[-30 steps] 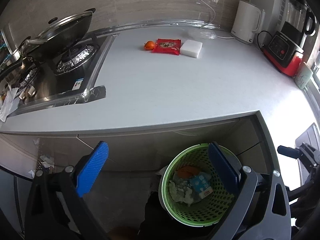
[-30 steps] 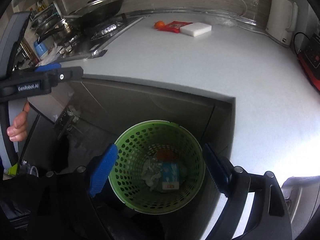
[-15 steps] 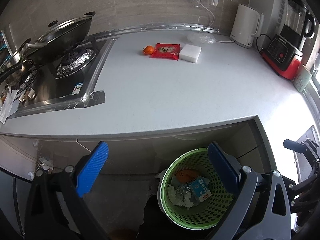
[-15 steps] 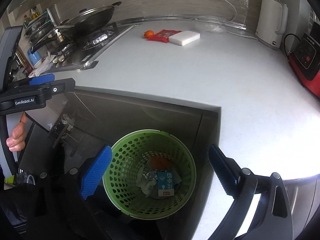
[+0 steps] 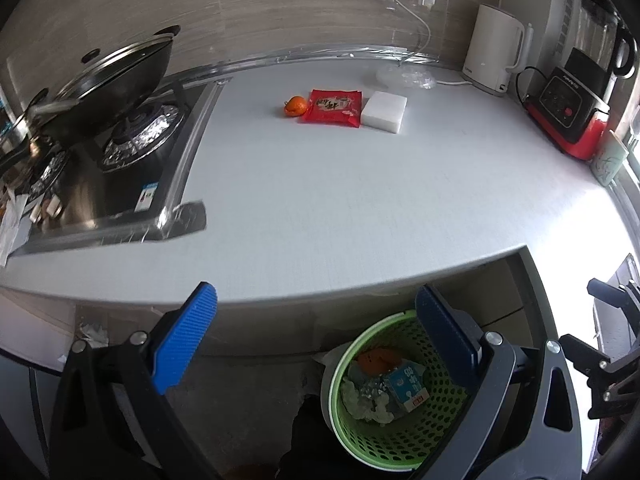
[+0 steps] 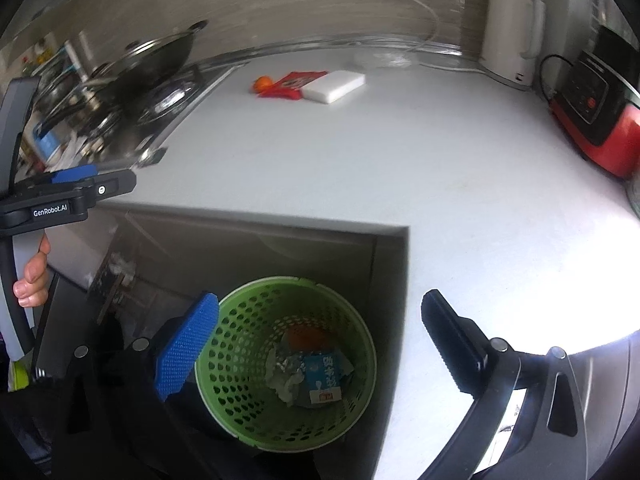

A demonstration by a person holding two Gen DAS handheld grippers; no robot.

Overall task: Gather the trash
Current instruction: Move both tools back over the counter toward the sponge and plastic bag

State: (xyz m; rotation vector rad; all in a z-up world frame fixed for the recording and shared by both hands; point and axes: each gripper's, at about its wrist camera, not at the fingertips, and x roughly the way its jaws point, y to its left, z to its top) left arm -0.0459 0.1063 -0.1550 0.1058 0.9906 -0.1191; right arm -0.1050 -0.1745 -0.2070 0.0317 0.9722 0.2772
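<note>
Waste basket [image 6: 256,364]: green perforated plastic, standing on the floor below the bench edge, nearest to both tools. It already holds a blue-and-white carton [image 6: 326,378], crumpled foil or paper and an orange scrap.

Right hand-held gripper [image 6: 320,344]: directly above the basket, jaws opening, almost fully spread, nothing between the pads. Left hand-held gripper [image 5: 316,340]: released, jaws wide and empty, just beside the basket over the floor.

Bench [image 5: 360,208]: mid surface bare. Remaining items lie in a row near the far wall, touching or nearly so.

- Orange peel or fruit piece [image 5: 296,105]: judged light, rounded and soft. Close across its widest part with light pressure.
- Red snack wrapper [image 5: 334,107]: lying flat, judged very light, thin and slippery. A flat top grasp is likely to slip; pinch one free edge, or slide a pad under it.
- White block [image 5: 384,111]: appears to be a foam sponge, light and compressible. Grip across the short sides; whether it counts as trash cannot be told.
</note>
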